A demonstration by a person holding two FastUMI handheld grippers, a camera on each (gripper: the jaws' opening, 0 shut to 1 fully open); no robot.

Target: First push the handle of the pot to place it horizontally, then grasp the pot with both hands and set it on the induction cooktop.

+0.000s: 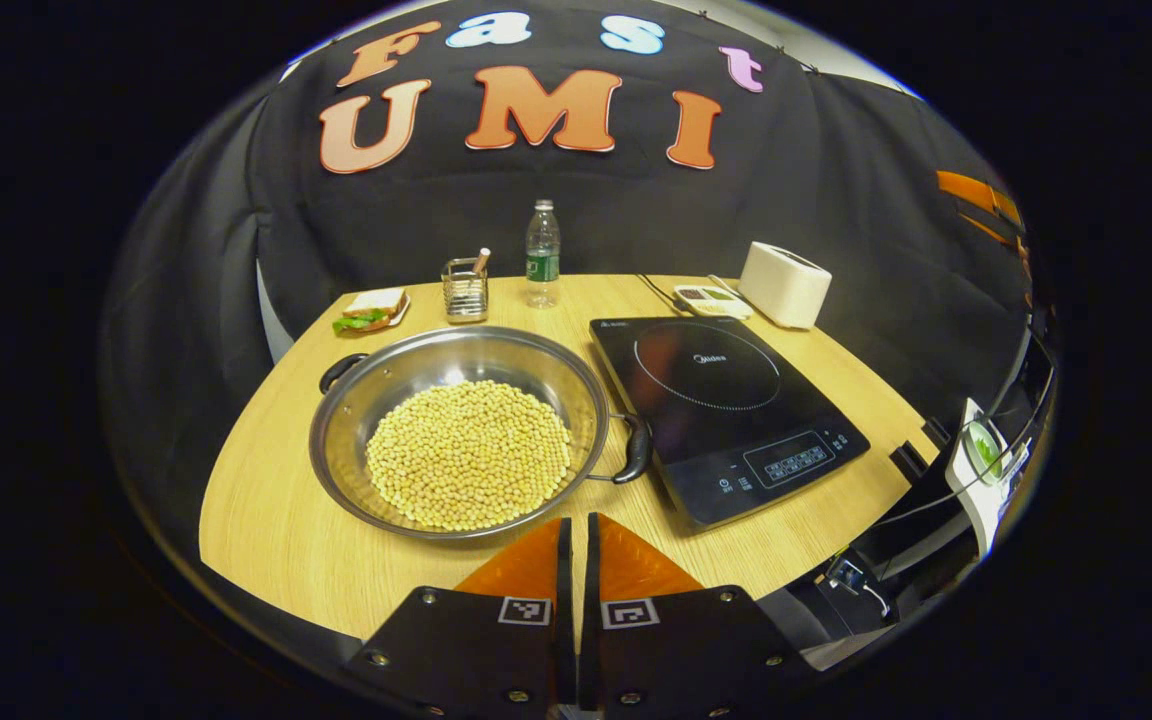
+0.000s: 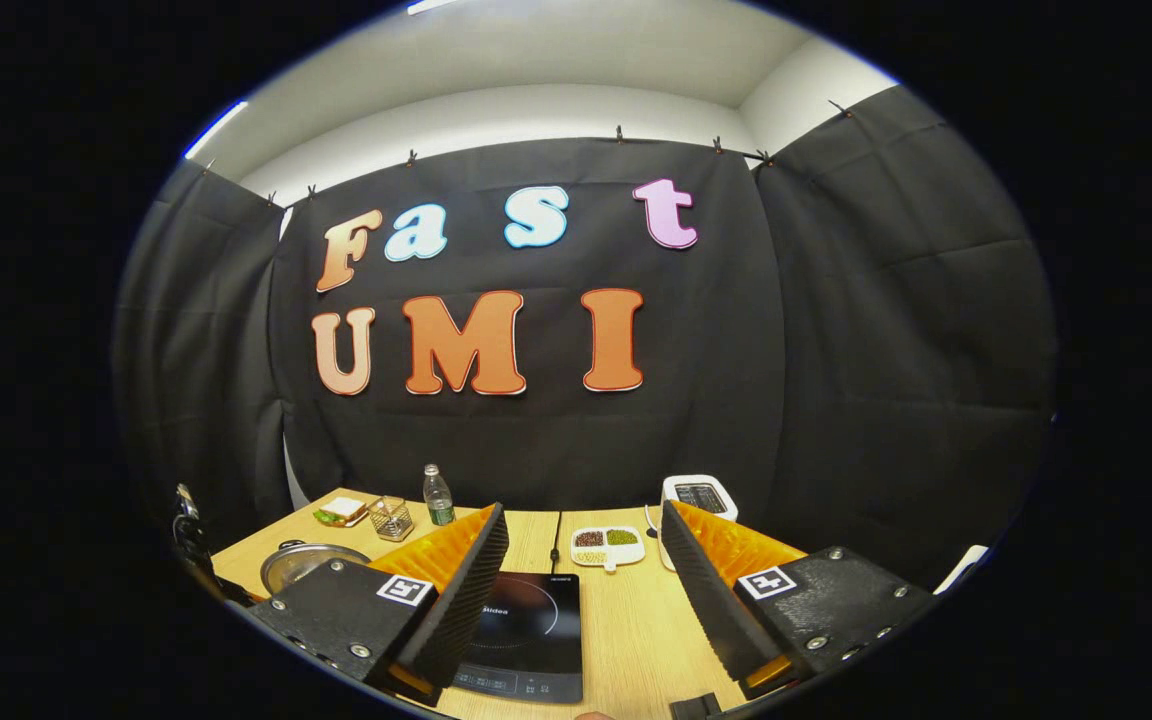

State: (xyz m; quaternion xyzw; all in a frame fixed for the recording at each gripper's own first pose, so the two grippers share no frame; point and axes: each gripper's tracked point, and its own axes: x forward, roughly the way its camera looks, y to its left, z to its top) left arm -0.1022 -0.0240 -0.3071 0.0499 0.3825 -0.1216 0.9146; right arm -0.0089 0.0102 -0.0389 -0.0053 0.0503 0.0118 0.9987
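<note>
A wide steel pot (image 1: 456, 430) full of pale beans sits on the wooden table (image 1: 266, 520), left of the black induction cooktop (image 1: 726, 410). Its two black handles lie on a slant: one at the far left (image 1: 341, 370), one at the near right (image 1: 633, 448) close to the cooktop. My left gripper (image 1: 578, 530) hovers at the pot's near rim, fingers nearly together with nothing between them. My right gripper (image 2: 584, 560) is held high and open, above the cooktop (image 2: 526, 635). In that view the pot (image 2: 301, 565) peeks out at the far left.
At the table's far edge stand a sandwich on a plate (image 1: 373, 308), a wire holder (image 1: 464, 290), a water bottle (image 1: 542, 252), a small divided dish (image 1: 711, 300) and a white toaster (image 1: 784, 284). Cables and a white device (image 1: 981, 465) hang off the right side.
</note>
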